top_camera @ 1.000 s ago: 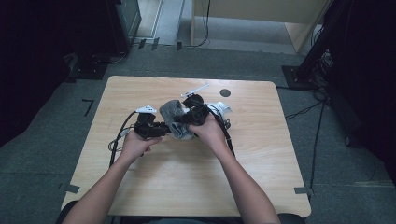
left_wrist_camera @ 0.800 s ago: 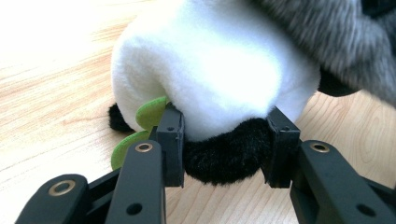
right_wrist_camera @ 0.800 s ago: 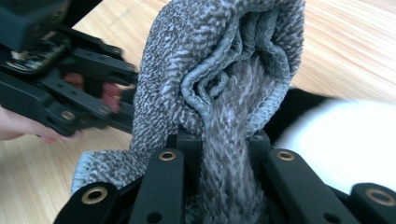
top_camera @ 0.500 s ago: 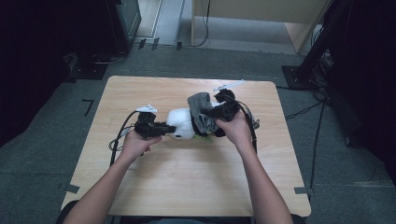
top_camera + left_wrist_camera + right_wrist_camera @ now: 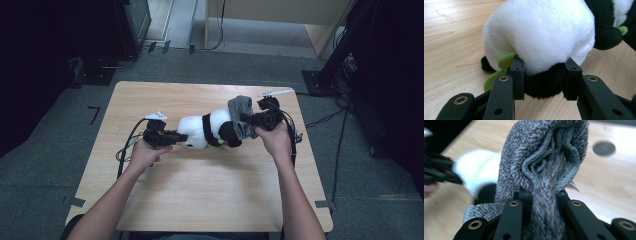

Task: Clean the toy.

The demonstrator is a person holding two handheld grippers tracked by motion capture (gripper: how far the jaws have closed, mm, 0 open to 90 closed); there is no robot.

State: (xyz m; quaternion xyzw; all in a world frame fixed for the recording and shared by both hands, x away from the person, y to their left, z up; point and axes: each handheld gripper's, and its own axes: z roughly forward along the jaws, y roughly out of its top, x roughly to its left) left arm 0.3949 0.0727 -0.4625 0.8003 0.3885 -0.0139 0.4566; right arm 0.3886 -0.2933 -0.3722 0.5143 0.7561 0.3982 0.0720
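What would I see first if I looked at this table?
A fluffy black-and-white panda toy lying in the middle of the wooden table. The left tongs squeeze its white and black end, and the right tongs pinch a grey knitted sock at its other end, towards the table's right.

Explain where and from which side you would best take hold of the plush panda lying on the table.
Grip the plush panda at its white end, coming in level from the table's left, as the left tool does. The toy lies lengthwise, so that rounded end faces left, and its soft pile squeezes between the jaws. The right tool holds the grey knitted sock at the other end.
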